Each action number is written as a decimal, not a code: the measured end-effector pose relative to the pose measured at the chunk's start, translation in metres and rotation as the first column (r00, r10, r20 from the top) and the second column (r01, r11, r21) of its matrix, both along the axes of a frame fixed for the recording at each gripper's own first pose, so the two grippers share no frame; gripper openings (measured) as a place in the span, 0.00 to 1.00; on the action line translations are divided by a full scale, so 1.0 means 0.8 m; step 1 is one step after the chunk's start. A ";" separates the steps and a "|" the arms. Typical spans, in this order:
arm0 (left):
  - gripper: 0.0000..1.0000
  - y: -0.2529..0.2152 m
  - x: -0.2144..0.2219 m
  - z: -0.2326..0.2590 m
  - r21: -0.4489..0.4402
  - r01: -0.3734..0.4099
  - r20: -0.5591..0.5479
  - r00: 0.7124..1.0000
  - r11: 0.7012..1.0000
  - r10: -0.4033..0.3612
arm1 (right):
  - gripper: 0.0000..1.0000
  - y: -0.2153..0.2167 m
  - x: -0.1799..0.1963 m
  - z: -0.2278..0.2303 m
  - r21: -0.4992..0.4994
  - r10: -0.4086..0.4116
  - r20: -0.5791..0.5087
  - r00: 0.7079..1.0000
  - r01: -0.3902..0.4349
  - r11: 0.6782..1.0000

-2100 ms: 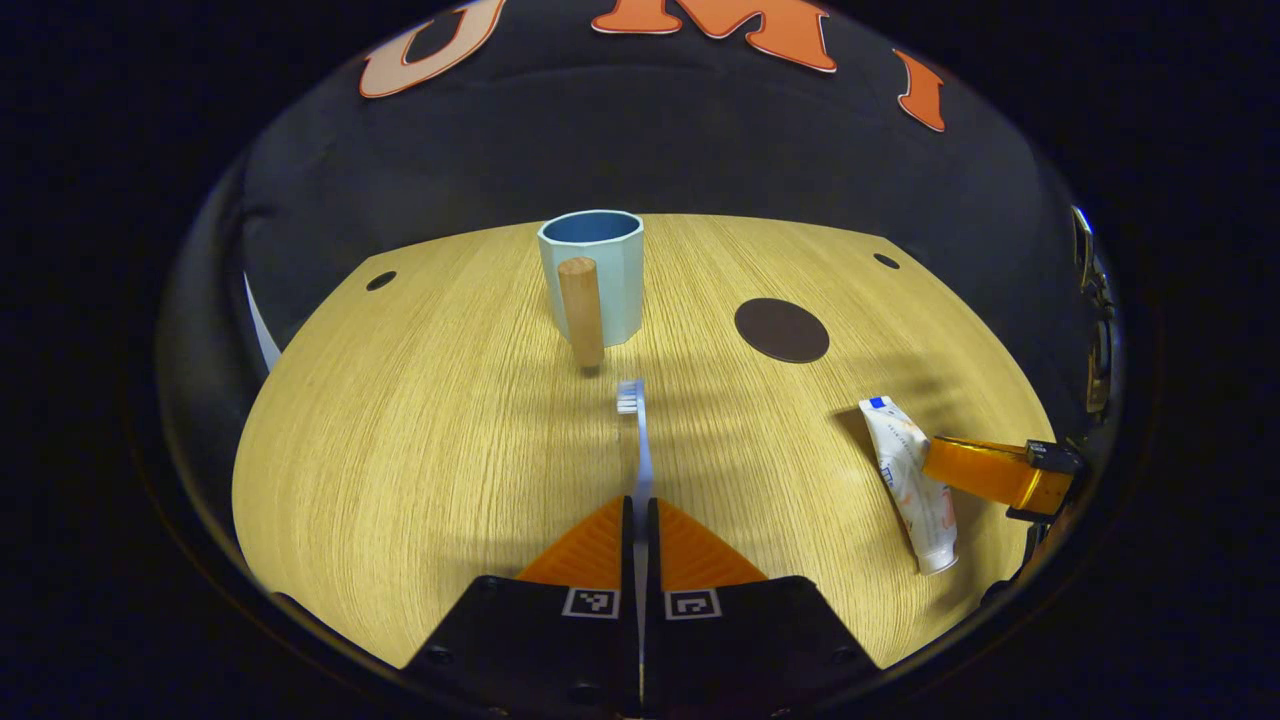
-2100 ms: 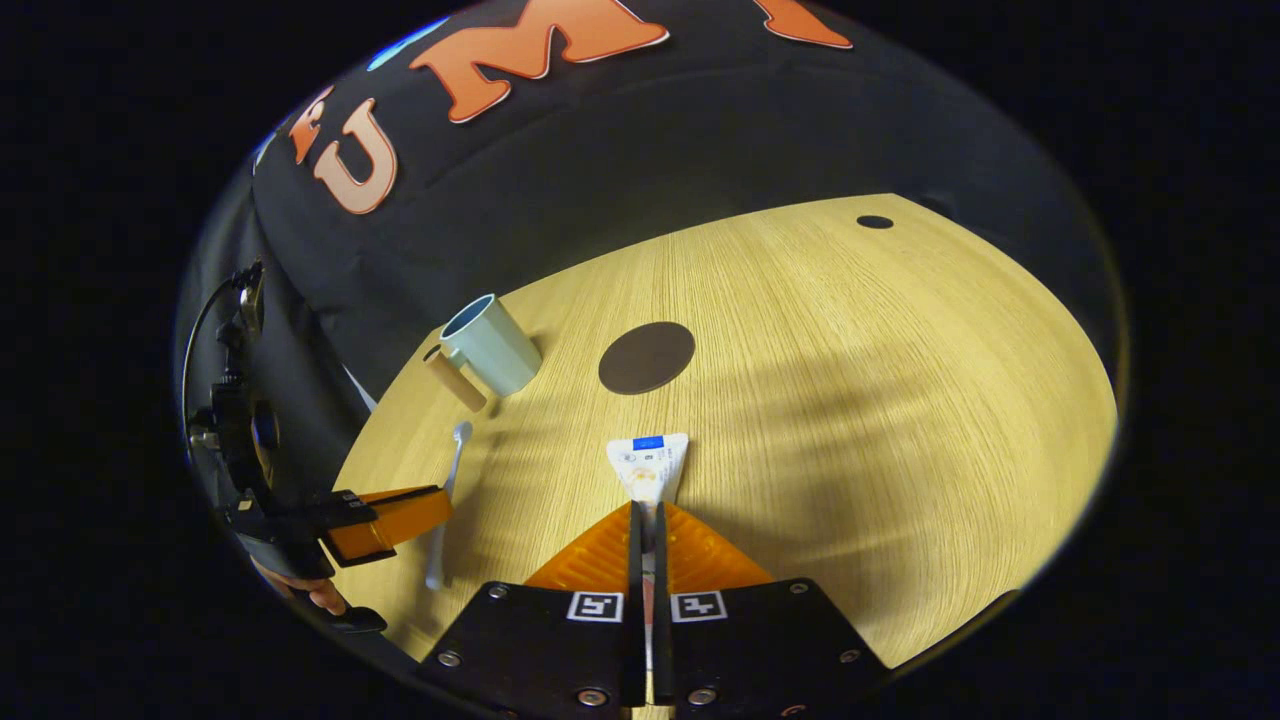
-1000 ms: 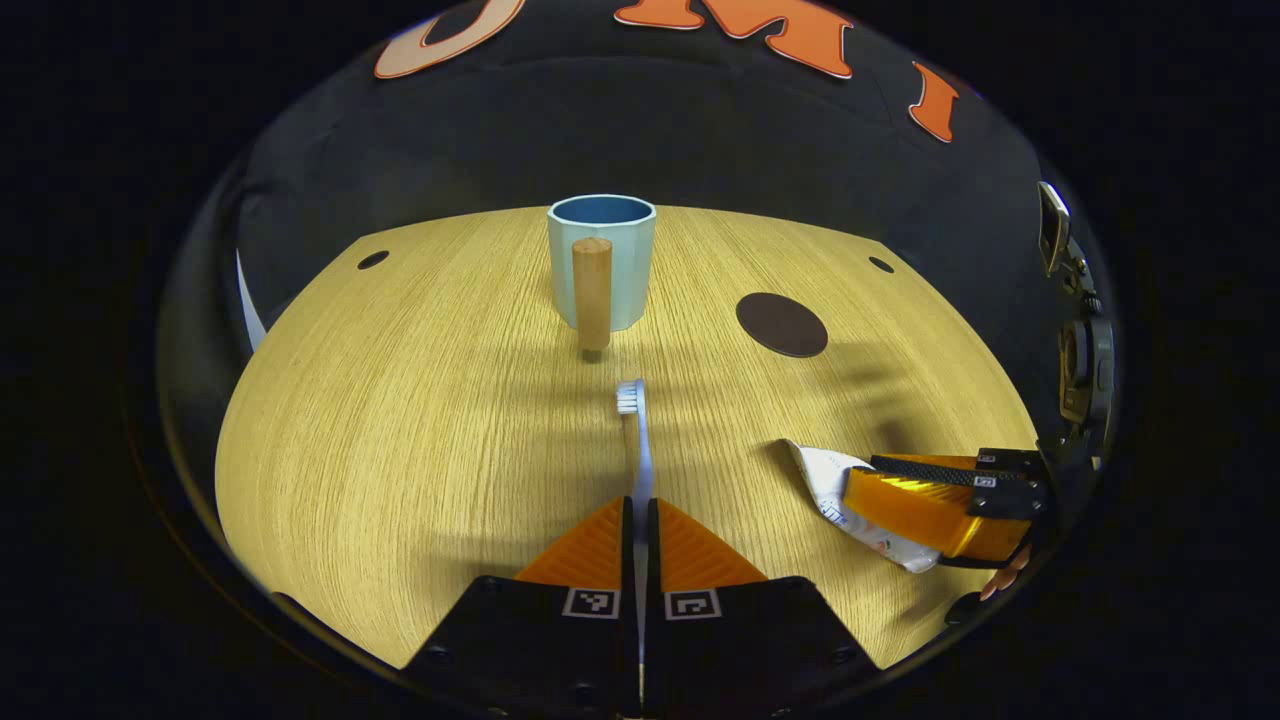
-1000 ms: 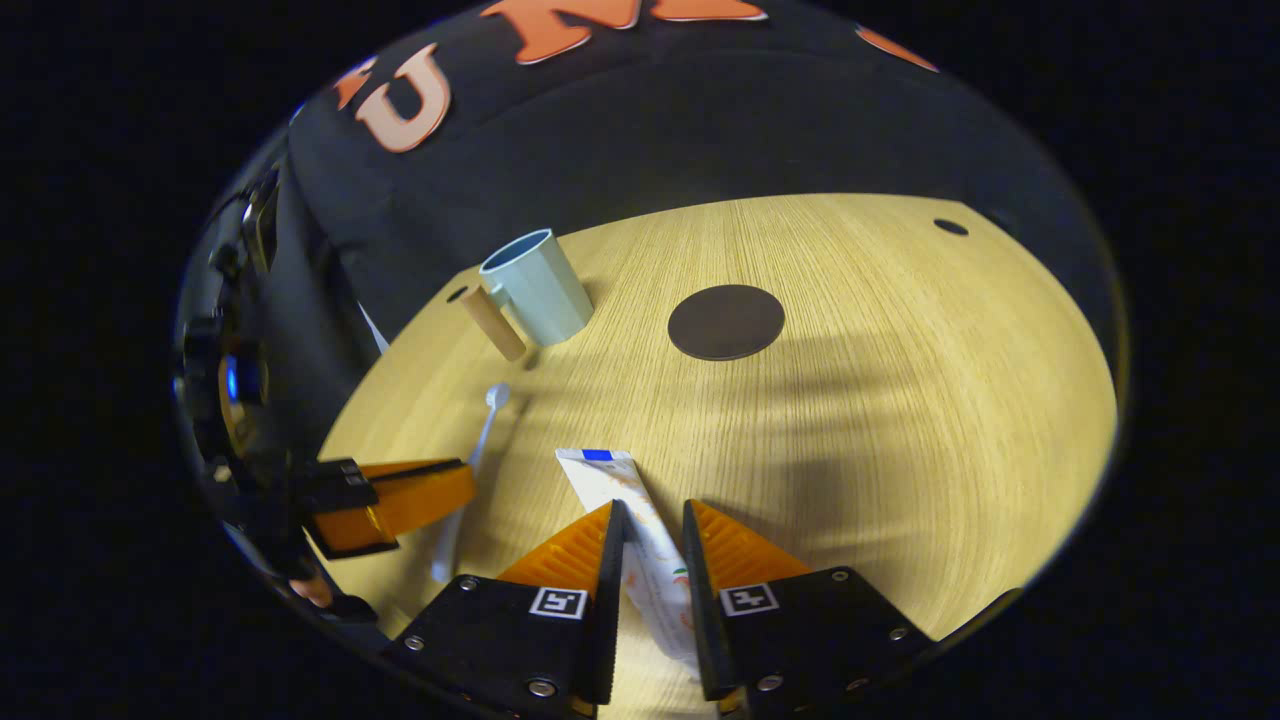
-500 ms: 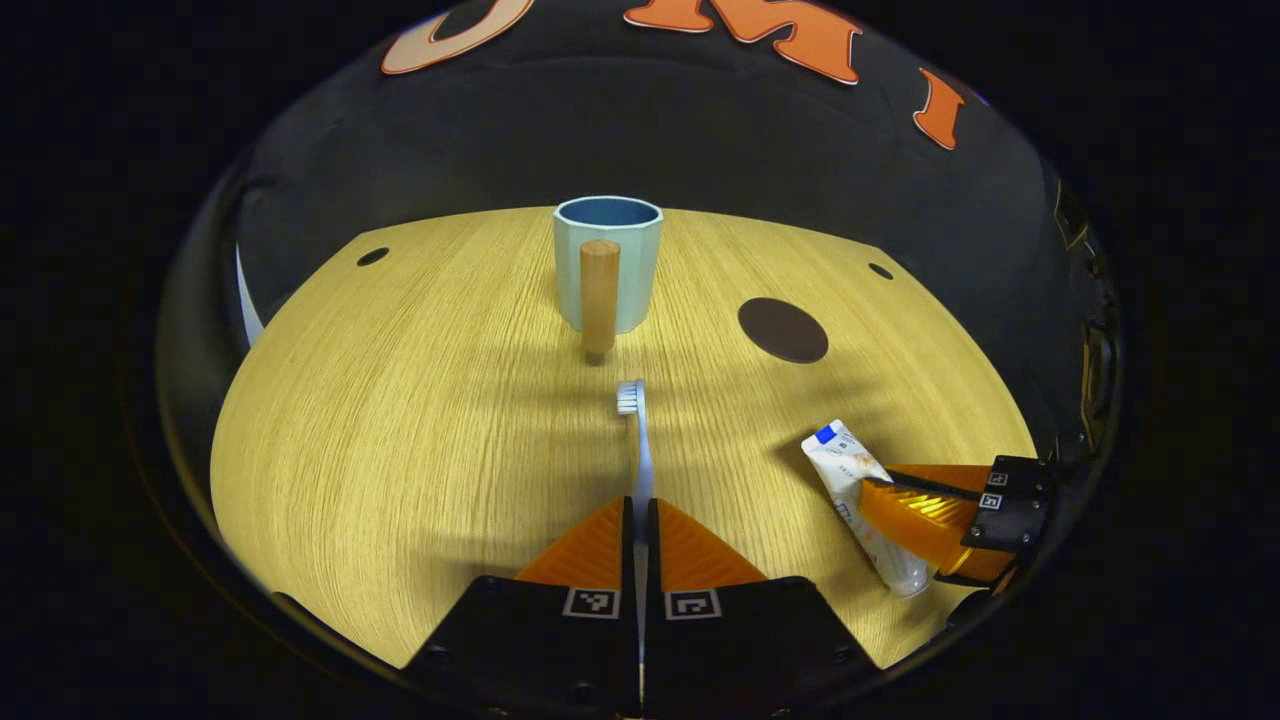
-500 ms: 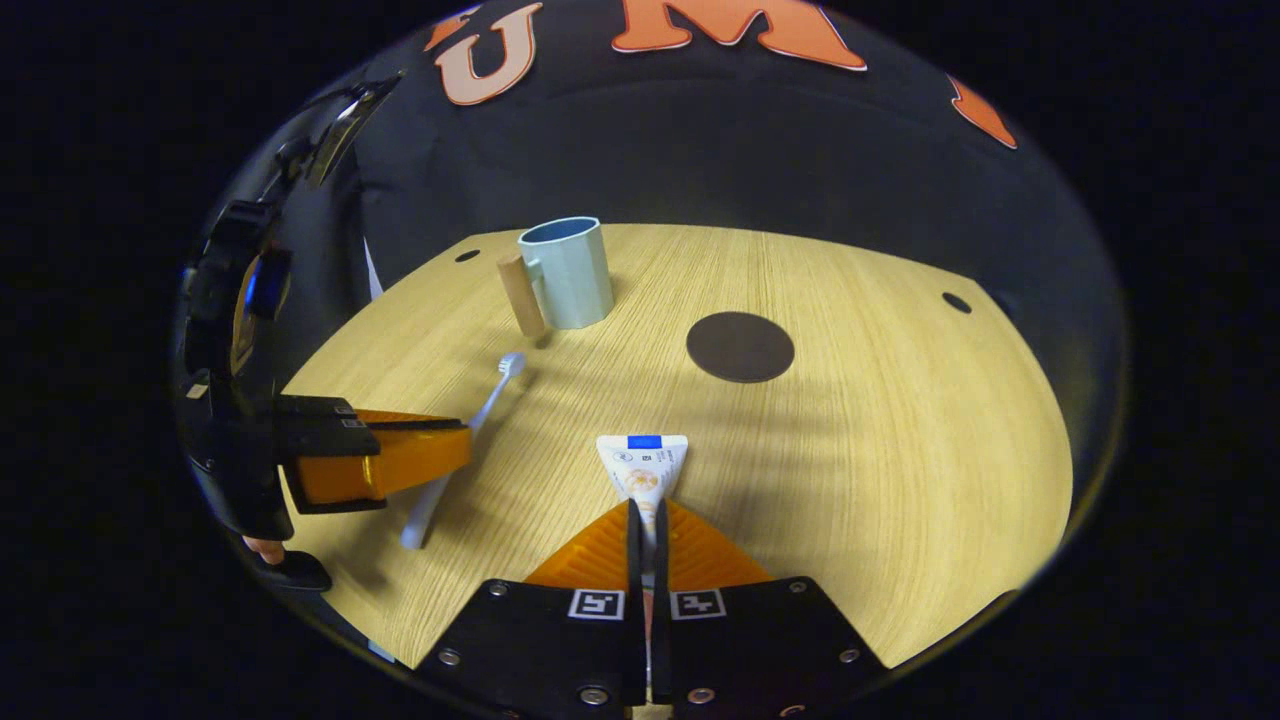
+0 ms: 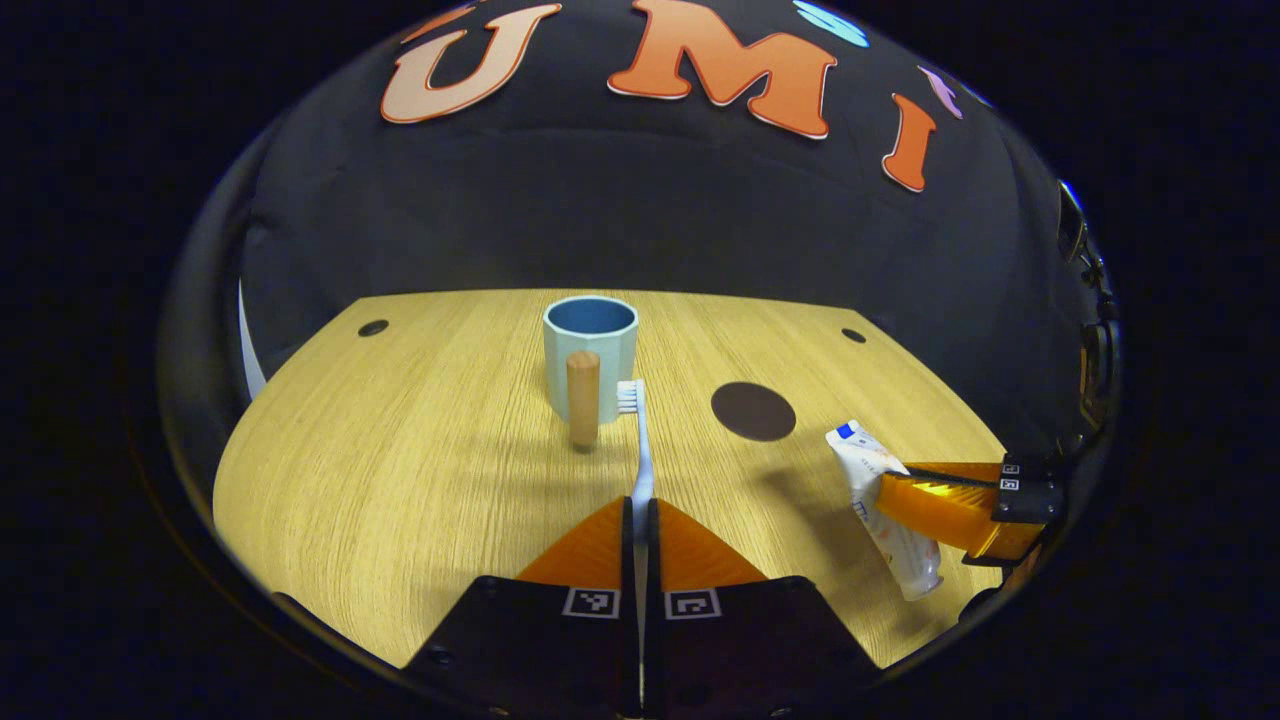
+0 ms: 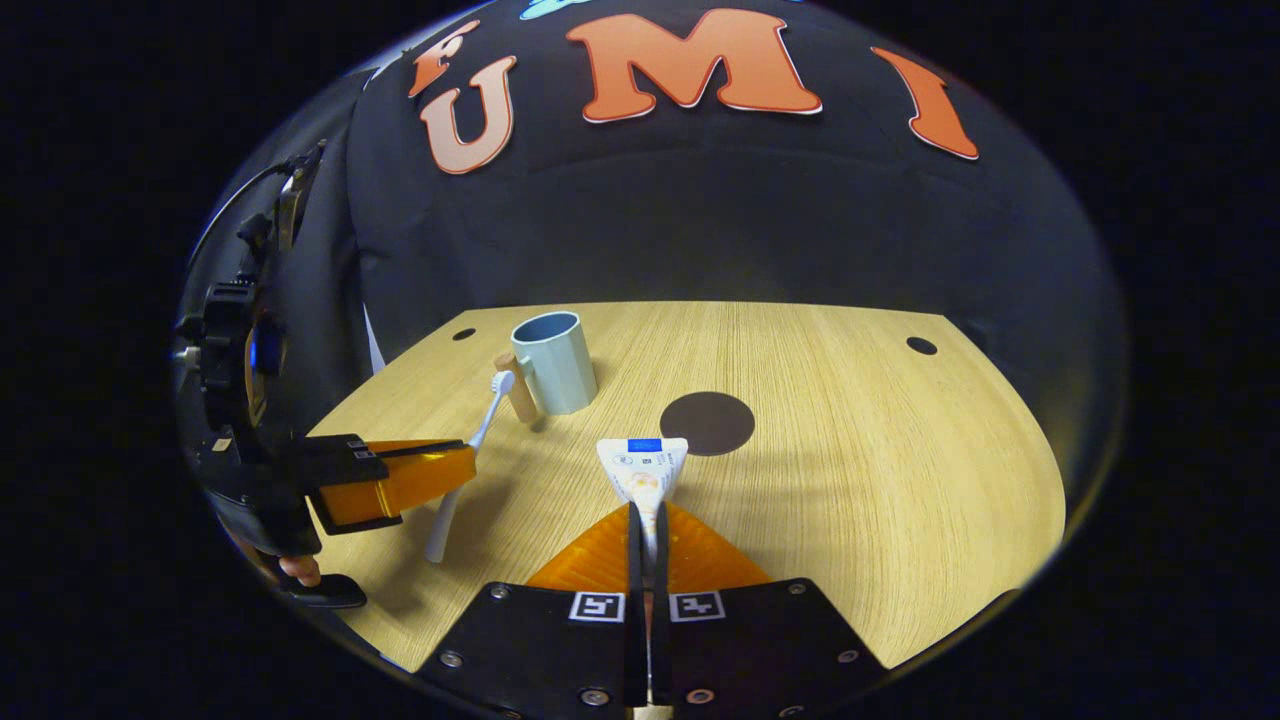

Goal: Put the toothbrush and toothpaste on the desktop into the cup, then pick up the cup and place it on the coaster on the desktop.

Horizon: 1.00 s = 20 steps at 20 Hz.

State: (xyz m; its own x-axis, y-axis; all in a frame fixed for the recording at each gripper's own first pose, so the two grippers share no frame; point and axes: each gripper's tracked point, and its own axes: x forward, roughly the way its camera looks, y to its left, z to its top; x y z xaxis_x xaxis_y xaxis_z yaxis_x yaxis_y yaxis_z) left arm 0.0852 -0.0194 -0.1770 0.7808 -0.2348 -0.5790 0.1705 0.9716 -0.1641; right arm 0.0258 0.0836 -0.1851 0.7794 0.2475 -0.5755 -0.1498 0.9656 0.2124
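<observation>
A pale blue cup [image 7: 590,345] with a wooden handle stands upright at the back of the wooden desktop [image 7: 400,470]. My left gripper [image 7: 640,505] is shut on a white toothbrush [image 7: 640,450], held above the table with its bristle head pointing at the cup. In the right gripper view that gripper [image 8: 470,458] hangs at the left with the toothbrush [image 8: 470,440] in it. My right gripper [image 8: 647,510] is shut on the white toothpaste tube [image 8: 643,465], lifted off the desktop; its flat end faces forward. A dark round coaster [image 8: 707,422] lies right of the cup [image 8: 553,362].
Small round holes [image 7: 373,327] mark the desktop's back corners. The table's far edge meets the black cloth wall. A fingertip [image 8: 297,570] of the hand holding the left gripper shows at the lower left of the right gripper view.
Both grippers have risen, lifting the toothbrush and the toothpaste off the desktop. The right gripper, open around the tube a second ago, has shut on it.
</observation>
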 end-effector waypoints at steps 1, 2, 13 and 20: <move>0.02 0.011 0.007 0.006 0.023 -0.006 0.042 0.999 1.000 0.005 | 0.02 -0.002 0.001 0.005 0.003 -0.005 0.015 1.000 0.005 1.000; 0.02 0.019 0.013 0.017 0.030 -0.016 0.091 0.996 0.999 0.013 | 0.02 -0.003 0.002 0.010 0.010 -0.003 0.031 1.000 0.003 1.000; 0.02 0.085 0.079 0.061 -0.065 -0.125 0.327 0.934 0.990 0.140 | 0.02 -0.028 0.036 0.048 0.011 -0.028 0.120 0.992 0.027 1.000; 0.01 0.092 0.168 0.092 -0.106 -0.121 0.406 0.901 0.987 0.154 | 0.02 -0.039 0.071 0.063 0.011 -0.036 0.169 0.985 0.034 0.999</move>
